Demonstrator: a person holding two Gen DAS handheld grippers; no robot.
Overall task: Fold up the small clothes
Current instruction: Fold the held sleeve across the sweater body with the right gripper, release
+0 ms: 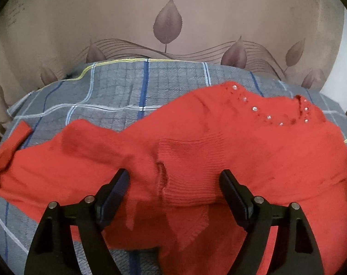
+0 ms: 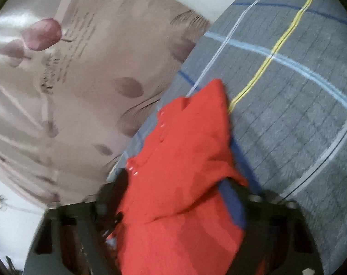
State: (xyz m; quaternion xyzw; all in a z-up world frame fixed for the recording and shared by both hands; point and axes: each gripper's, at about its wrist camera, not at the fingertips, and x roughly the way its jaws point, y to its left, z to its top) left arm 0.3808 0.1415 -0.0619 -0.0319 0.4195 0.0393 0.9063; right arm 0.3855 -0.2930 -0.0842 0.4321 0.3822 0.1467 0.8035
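Red sweater (image 1: pixel 219 151) lies crumpled on grey plaid blanket (image 1: pixel 109 91), neckline with rhinestones (image 1: pixel 268 116) toward the far right, one sleeve trailing left. Left tool (image 1: pixel 174 180): jaws wide, hovering over a ribbed cuff (image 1: pixel 189 160), not gripping. Right tool (image 2: pixel 180 183): view blurred, sweater (image 2: pixel 184 160) bunched between the fingers and draped over them, apparently clamped. Leaf-print curtain (image 1: pixel 168 23) hangs behind the blanket.
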